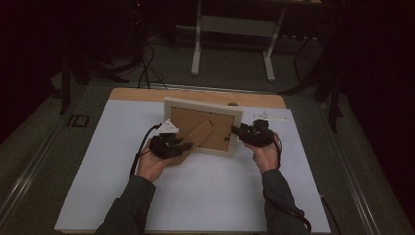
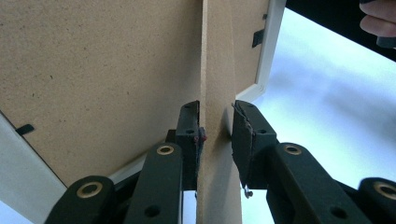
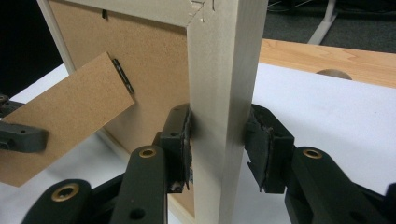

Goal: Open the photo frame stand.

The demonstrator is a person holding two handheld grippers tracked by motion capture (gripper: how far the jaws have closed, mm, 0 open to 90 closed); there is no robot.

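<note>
Standing upright on its edge at mid-bench (image 1: 122, 147), back toward the person: picture frame (image 1: 203, 125), light, rigid wood, glass front likely fragile. Best held by side rail, as right tongs (image 1: 237, 130) do at three o'clock, pads clamping it. Thin fibreboard easel leg (image 1: 196, 138), hinged and snappable, at seven o'clock between left tongs (image 1: 188, 146); one pad touching, other just clear.

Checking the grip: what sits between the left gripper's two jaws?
In the left gripper view, the left gripper straddles the picture frame's fold-out cardboard stand, seen edge-on. One jaw touches it; a slight gap shows at the other.
</note>
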